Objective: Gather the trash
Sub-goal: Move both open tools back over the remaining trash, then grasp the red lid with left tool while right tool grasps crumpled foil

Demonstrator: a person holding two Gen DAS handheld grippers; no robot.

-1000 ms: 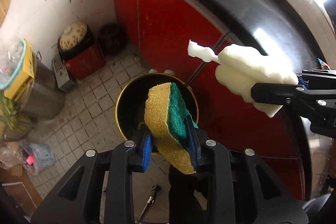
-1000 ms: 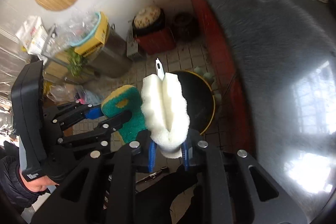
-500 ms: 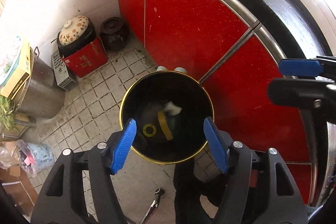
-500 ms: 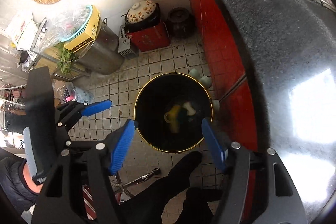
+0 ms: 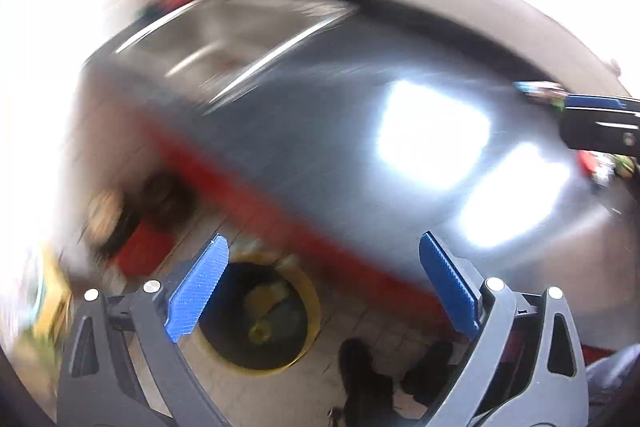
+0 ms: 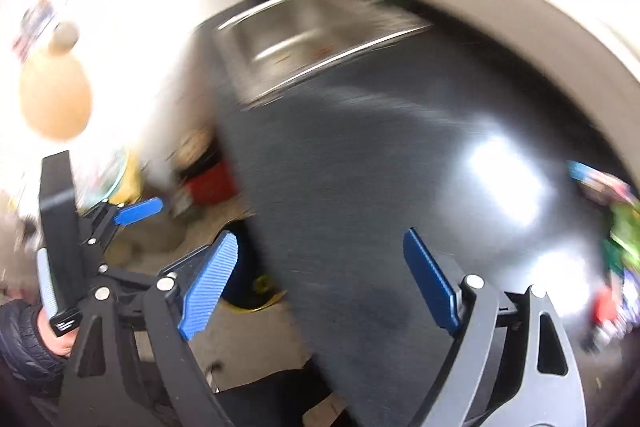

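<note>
Both views are blurred by motion. My left gripper (image 5: pixel 322 285) is open and empty, above the floor by the counter edge. Below it stands the black trash bin (image 5: pixel 256 315) with a yellow rim, with yellowish trash lying inside. My right gripper (image 6: pixel 318 281) is open and empty over the counter's edge; the bin's rim (image 6: pixel 260 297) shows just left of the counter. Colourful wrappers (image 6: pixel 616 239) lie on the dark counter at the right, also seen in the left wrist view (image 5: pixel 540 91) beside the right gripper's fingers (image 5: pixel 596 103).
A dark glossy counter (image 6: pixel 400 167) with a steel sink (image 6: pixel 304 35) at its far end runs over red cabinet fronts (image 5: pixel 304 223). A red box with pots (image 5: pixel 136 239) stands on the tiled floor by the wall. The person's shoes (image 5: pixel 368 383) are near the bin.
A second ago my left gripper held a sponge and my right a white foam piece; both opened and dropped them into the bin. Both grippers have since swung up toward the counter.
</note>
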